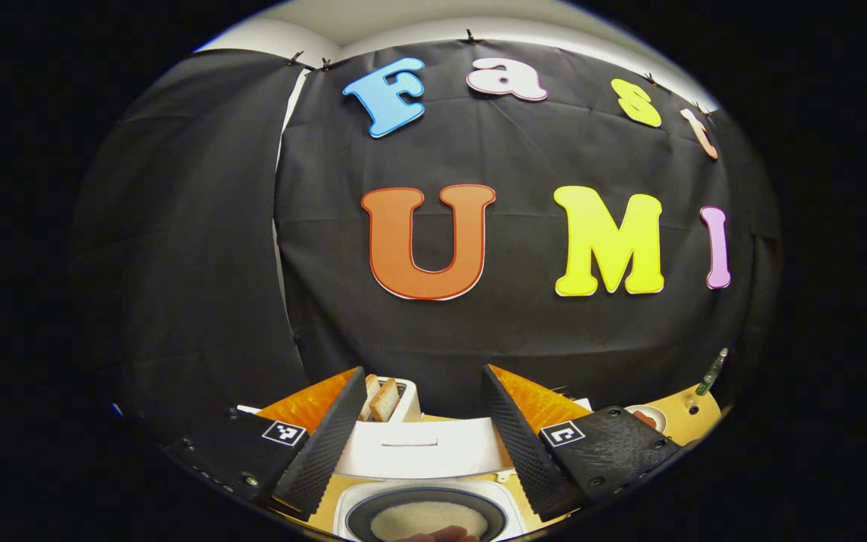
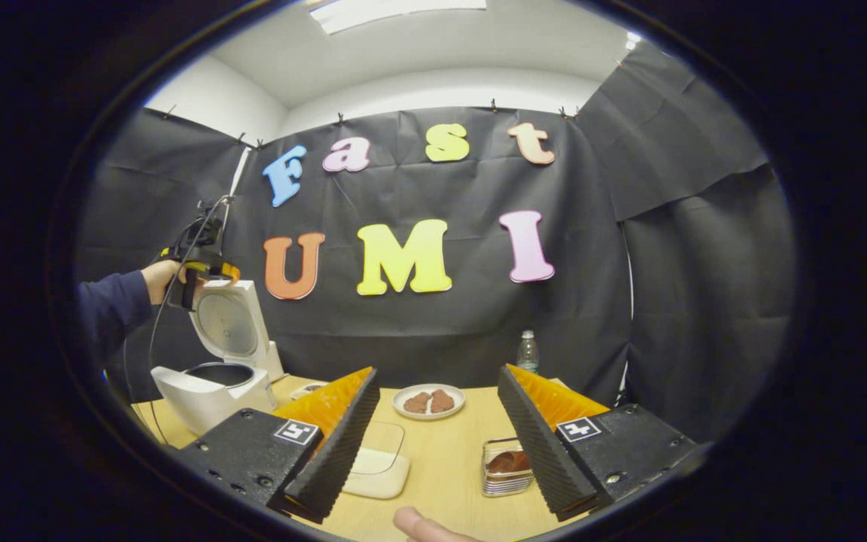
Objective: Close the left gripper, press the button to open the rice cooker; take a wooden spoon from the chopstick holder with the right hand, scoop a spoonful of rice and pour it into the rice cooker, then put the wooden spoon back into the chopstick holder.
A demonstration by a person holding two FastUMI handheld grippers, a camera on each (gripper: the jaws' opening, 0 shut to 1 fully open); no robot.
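Note:
The white rice cooker (image 2: 208, 391) stands at the table's left with its lid (image 2: 229, 324) swung up. A hand in a dark blue sleeve (image 2: 114, 301) holds my left gripper (image 2: 196, 263) just above the lid's top edge. In the left gripper view, that gripper (image 1: 424, 376) is open, with the raised lid (image 1: 422, 448) between its fingers and the dark-rimmed inner pot (image 1: 426, 516), whitish inside, below. My right gripper (image 2: 439, 370) is open over the middle of the table and holds nothing.
A plate of brown food (image 2: 428, 401) and a water bottle (image 2: 527, 351) sit at the back of the wooden table (image 2: 448, 482). Nearer lie a flat pale container (image 2: 377, 463) and a clear box with something brown (image 2: 505, 467). A toaster with bread (image 1: 392, 399) stands behind the cooker.

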